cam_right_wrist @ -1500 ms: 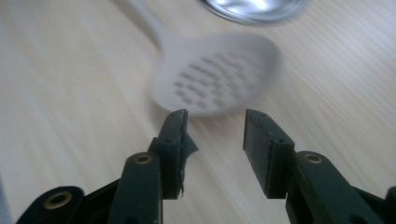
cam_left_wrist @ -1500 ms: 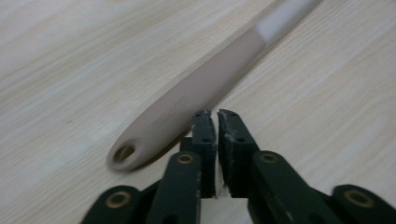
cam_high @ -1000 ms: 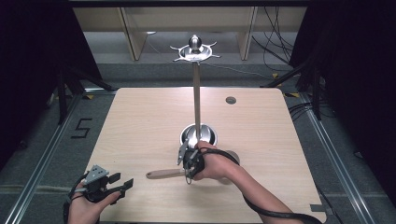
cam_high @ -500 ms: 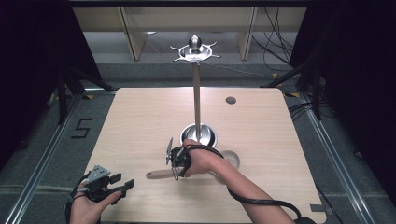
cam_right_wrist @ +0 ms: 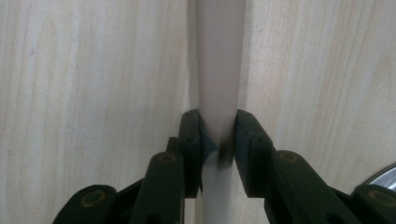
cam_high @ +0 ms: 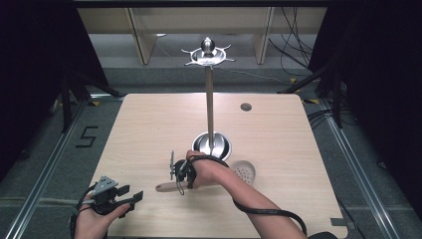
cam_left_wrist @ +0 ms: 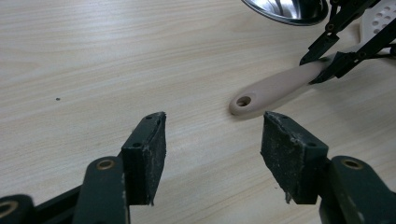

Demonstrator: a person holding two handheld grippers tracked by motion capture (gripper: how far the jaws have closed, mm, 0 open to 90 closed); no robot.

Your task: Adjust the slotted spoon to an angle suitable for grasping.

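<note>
High view: the right gripper (cam_high: 175, 169) grips the skimmer handle (cam_high: 166, 186) just in front of the stand base (cam_high: 212, 145).

Left gripper view: left gripper (cam_left_wrist: 212, 156) idle, jaws apart.

Right gripper view: jaws clamp the handle. Grasp step appears complete; next, lift level.

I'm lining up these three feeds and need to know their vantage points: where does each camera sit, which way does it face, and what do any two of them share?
High view: fixed above the person's side, looking forward and down on the table; both forearms enter from the bottom.
Left gripper view: rides the left gripper, looking along its spread jaws over the tabletop at the utensil handle.
Right gripper view: rides the right gripper, looking down its jaws clamping that handle.
Shared: the handle appears in all three views.
</note>
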